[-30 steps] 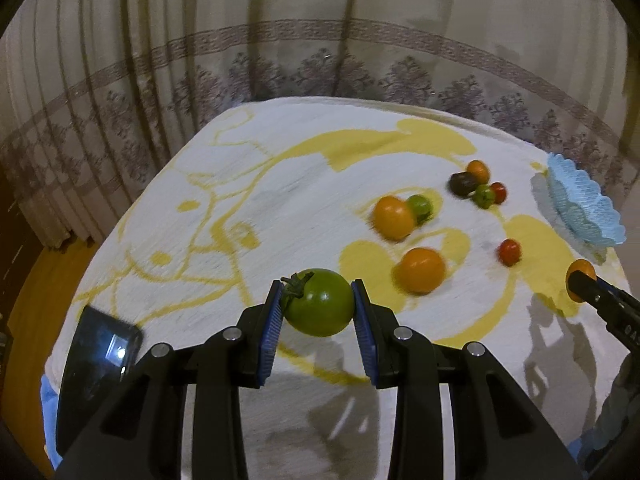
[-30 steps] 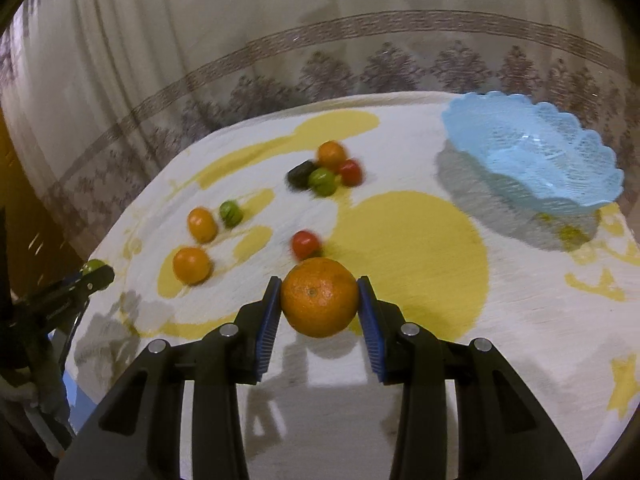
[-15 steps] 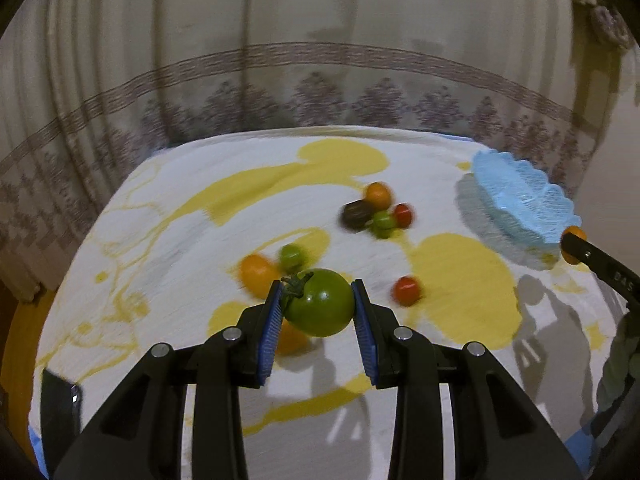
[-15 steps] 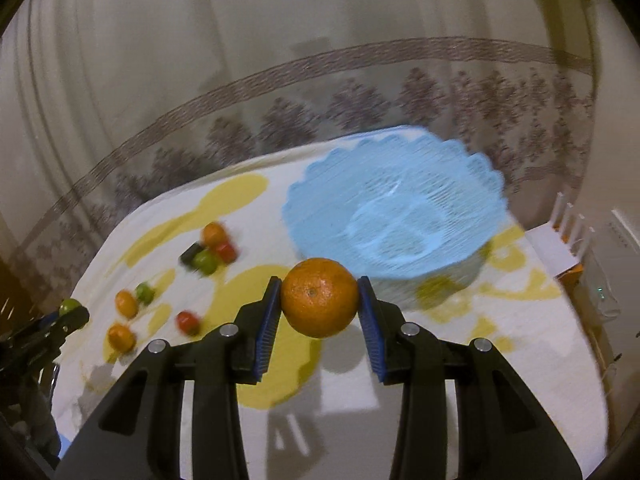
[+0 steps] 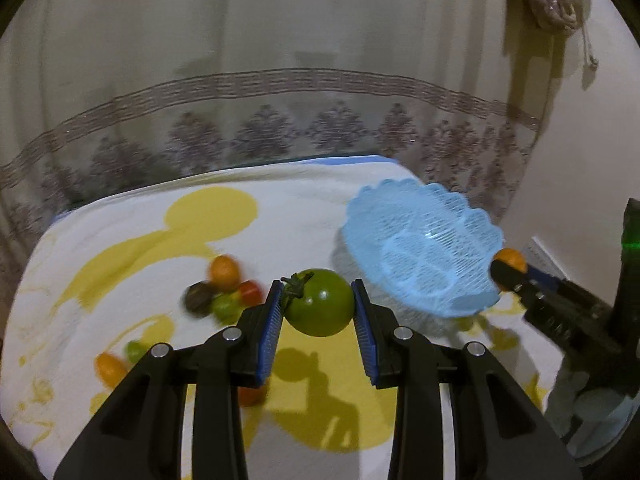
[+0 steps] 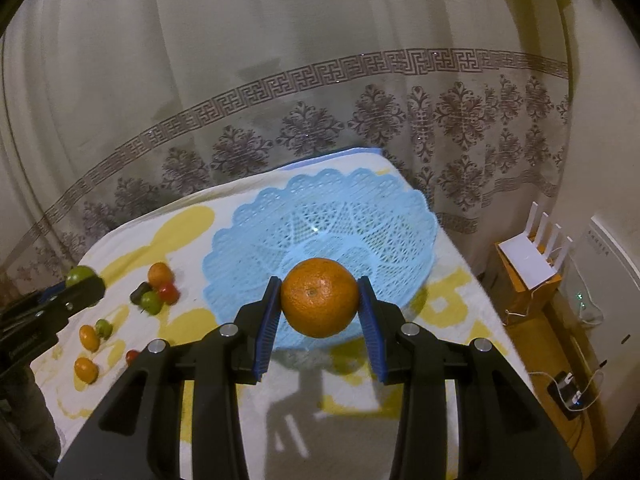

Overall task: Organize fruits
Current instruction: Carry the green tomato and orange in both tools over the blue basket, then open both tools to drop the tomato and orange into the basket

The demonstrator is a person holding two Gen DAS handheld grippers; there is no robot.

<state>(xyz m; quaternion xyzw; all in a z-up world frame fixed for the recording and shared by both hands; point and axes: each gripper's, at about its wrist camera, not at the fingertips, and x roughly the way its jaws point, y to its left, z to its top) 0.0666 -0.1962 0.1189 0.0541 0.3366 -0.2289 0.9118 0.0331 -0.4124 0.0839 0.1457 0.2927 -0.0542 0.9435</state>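
Blue lattice basket sits empty just beyond the right gripper, whose jaws are clamped on an orange. The left gripper grips a green tomato, with the basket ahead and right of its jaws. Nothing looks delivered yet; small fruits wait left of those jaws on the bedspread. The bed's far edge lies close behind the basket, with open cloth in front.
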